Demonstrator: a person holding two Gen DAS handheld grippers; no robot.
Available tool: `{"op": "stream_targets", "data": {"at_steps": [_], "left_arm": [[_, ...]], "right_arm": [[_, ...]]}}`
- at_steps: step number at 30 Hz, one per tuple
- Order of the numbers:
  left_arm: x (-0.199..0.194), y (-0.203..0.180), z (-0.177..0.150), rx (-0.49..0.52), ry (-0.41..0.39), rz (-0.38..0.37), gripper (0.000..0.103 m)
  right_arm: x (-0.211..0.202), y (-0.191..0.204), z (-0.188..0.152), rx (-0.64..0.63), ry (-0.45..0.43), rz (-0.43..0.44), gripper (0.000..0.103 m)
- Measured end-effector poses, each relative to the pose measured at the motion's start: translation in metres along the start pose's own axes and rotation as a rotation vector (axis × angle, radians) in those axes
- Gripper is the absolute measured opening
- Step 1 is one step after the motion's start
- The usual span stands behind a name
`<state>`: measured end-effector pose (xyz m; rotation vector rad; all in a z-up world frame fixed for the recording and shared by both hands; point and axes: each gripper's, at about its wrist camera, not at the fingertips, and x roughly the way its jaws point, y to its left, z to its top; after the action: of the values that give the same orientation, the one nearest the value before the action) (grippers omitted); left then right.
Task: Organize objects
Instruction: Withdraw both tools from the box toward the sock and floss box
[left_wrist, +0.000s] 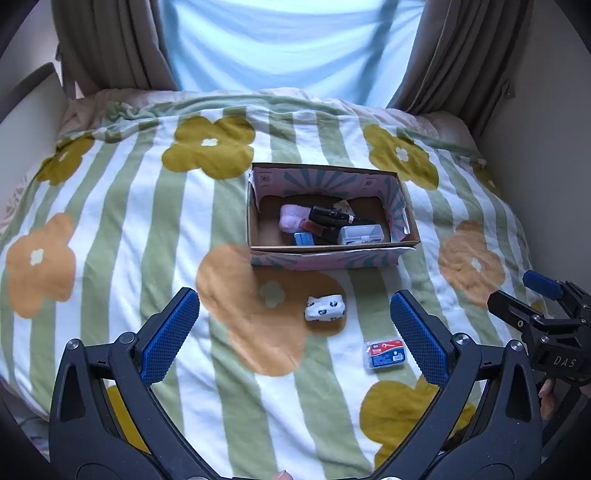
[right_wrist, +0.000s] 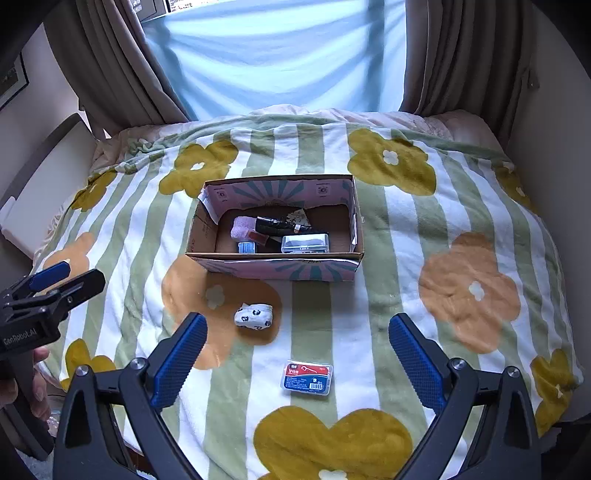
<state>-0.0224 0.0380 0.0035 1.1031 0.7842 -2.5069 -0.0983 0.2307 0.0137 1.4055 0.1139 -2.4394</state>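
Brown curtains (right_wrist: 110, 70) frame a bright window at the far end of a bed covered by a green-and-white striped blanket (right_wrist: 399, 229) printed with yellow and orange flowers. Near the middle of the blanket sits an open cardboard box (right_wrist: 275, 267) with a pink and teal pattern on its walls. Inside it lie several things crowded toward the near wall: a pink fuzzy bundle (right_wrist: 242, 226) at the left, a black tube-like item (right_wrist: 275, 224) across the middle, a small blue box (right_wrist: 246, 247) against the near wall, and a clear plastic case (right_wrist: 304, 243) to its right. The box's right end is bare cardboard.

Two things lie on the blanket outside the box, on its near side: a rolled white sock with dark prints (right_wrist: 254, 316), resting on an orange flower, and nearer still, to its right, a small flat red-and-blue floss pick case (right_wrist: 308, 377).

Both tongs are empty. The left gripper (left_wrist: 295, 332) is spread wide, the sock lying between and beyond its blue pads (left_wrist: 170, 336). The right gripper (right_wrist: 297, 360) is likewise spread wide, with the floss pick case lying between its fingers.
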Motion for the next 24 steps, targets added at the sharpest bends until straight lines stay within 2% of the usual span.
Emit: {"op": "stream_targets", "data": {"at_steps": [10, 16, 24], "left_arm": [[0.04, -0.008, 0.001, 0.025, 0.078, -0.055, 0.103], [0.096, -0.018, -0.01, 0.038, 0.129, -0.083, 0.103], [0.193, -0.028, -0.046, 0.051, 0.23, -0.115, 0.103]], "right_arm": [[0.028, 0.004, -0.036, 0.004, 0.035, -0.005, 0.098], [0.084, -0.005, -0.067, 0.03, 0.084, -0.031, 0.098], [0.163, -0.012, -0.104, 0.071, 0.147, -0.032, 0.098]]}}
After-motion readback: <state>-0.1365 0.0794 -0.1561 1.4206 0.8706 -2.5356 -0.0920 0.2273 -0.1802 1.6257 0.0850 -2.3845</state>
